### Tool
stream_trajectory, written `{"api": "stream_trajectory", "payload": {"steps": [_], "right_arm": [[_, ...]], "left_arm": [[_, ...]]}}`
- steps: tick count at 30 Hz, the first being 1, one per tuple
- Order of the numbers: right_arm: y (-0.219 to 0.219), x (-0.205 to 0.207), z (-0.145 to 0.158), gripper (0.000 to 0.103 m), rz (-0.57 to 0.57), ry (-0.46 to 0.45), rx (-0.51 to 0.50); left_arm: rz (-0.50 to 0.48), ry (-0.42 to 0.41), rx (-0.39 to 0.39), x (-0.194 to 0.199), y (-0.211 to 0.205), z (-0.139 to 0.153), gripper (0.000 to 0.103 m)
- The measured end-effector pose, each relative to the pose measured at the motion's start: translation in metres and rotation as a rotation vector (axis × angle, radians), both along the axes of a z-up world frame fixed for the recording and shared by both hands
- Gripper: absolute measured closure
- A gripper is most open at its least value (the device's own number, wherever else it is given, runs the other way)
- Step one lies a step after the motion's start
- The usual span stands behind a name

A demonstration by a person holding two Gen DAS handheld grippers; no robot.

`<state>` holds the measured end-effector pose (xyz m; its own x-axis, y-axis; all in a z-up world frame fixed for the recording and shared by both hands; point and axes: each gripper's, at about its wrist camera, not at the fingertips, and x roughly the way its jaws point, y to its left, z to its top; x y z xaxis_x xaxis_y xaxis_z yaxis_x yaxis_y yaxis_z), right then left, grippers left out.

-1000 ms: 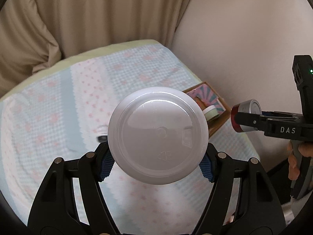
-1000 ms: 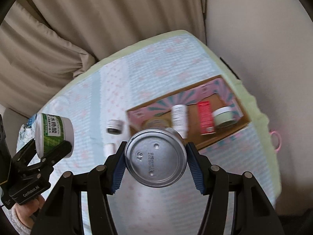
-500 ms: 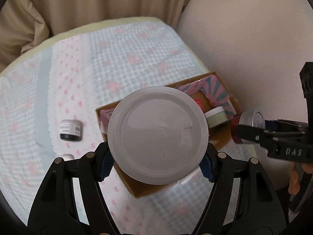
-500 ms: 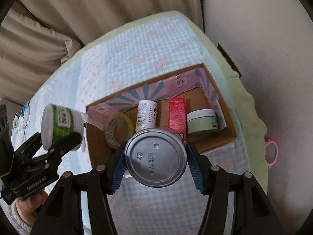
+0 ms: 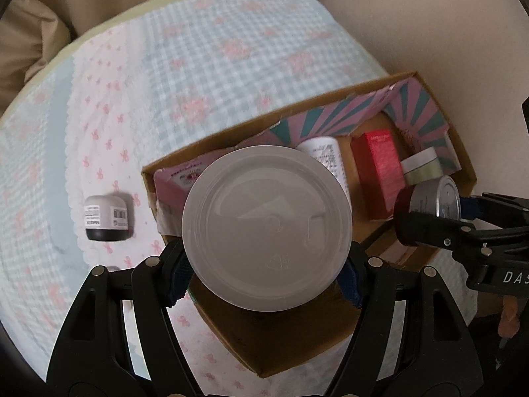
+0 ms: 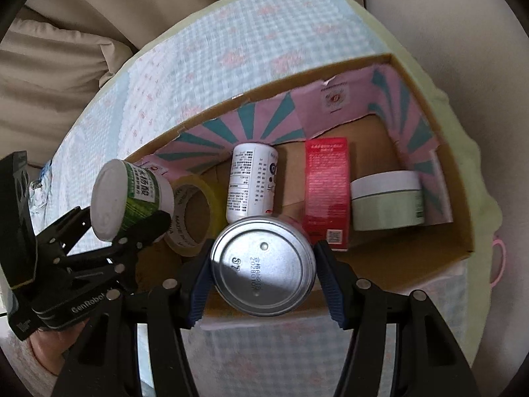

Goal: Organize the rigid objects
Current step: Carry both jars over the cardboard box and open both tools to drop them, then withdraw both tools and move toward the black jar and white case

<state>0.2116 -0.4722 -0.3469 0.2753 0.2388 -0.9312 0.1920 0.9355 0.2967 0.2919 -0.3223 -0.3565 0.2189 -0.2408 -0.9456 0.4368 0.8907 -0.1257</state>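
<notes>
While both grippers point steeply down over the cardboard box point(image 6: 429, 112), which has a pink-and-teal striped lining and sits on a checked, quilted cloth point(image 5: 231, 49), everything else is placed from that box. Well to its left on the cloth lies a small squat jar point(image 5: 105, 217) with a pale body and dark cap, on its side. Over the box's left end, the left gripper point(image 5: 267, 274) is clenched on a round tub point(image 6: 130, 195) with a smooth white plastic bottom and a green printed label. Inside the box, from left to right, are a hollow roll of clear tape point(image 6: 195, 215), a white cylindrical bottle point(image 6: 251, 183) lying down, a red rectangular carton point(image 6: 326, 192), and a low pale-green jar point(image 6: 386, 200) with a white lid. Above the box's near wall, the right gripper point(image 6: 263, 273) grips a metal can point(image 6: 263, 266) with a dull silver stamped end and a red side. Compared with a second ago, the box fills much more of both views, its contents look larger, and both held items now hang directly over it rather than short of it.
</notes>
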Motion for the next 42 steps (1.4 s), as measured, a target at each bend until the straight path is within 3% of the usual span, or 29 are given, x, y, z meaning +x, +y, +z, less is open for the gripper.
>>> {"api": "stream_trajectory", "payload": {"steps": [2, 3, 4, 5, 6, 9, 17, 25, 34, 42], "right_arm": [[0.0, 0.003, -0.004, 0.048, -0.006, 0.002, 0.016], [-0.001, 0.004, -0.005, 0.047, -0.009, 0.009, 0.028], [-0.001, 0.005, -0.006, 0.045, -0.015, 0.015, 0.039], [-0.004, 0.005, -0.006, 0.026, -0.028, 0.012, 0.05], [-0.007, 0.005, -0.005, 0.0, -0.047, 0.011, 0.054], [-0.017, -0.003, 0.004, 0.0, -0.087, -0.04, 0.062], [-0.02, -0.019, 0.024, 0.0, -0.113, -0.065, 0.02], [-0.004, -0.034, 0.057, 0.0, -0.107, -0.109, -0.009], [0.035, -0.065, 0.113, 0.0, -0.087, -0.169, -0.089], [0.098, -0.087, 0.154, 0.0, -0.073, -0.177, -0.176]], "left_arm": [[0.005, 0.024, 0.018, 0.001, 0.0, -0.004, 0.029], [0.007, 0.027, 0.023, 0.0, 0.001, -0.003, 0.011], [-0.005, 0.028, -0.008, -0.002, 0.003, 0.001, 0.003], [-0.007, 0.01, -0.026, -0.005, 0.006, 0.008, 0.0], [-0.006, -0.008, -0.018, -0.007, 0.007, 0.012, 0.0], [0.0, -0.011, 0.001, -0.015, 0.014, 0.02, 0.0], [0.038, -0.007, -0.018, -0.034, 0.041, 0.039, 0.0], [0.074, -0.07, -0.033, -0.054, 0.075, 0.079, 0.0], [0.151, -0.105, -0.035, -0.091, 0.141, 0.128, 0.0], [0.176, -0.105, -0.016, -0.113, 0.223, 0.142, 0.0]]}}
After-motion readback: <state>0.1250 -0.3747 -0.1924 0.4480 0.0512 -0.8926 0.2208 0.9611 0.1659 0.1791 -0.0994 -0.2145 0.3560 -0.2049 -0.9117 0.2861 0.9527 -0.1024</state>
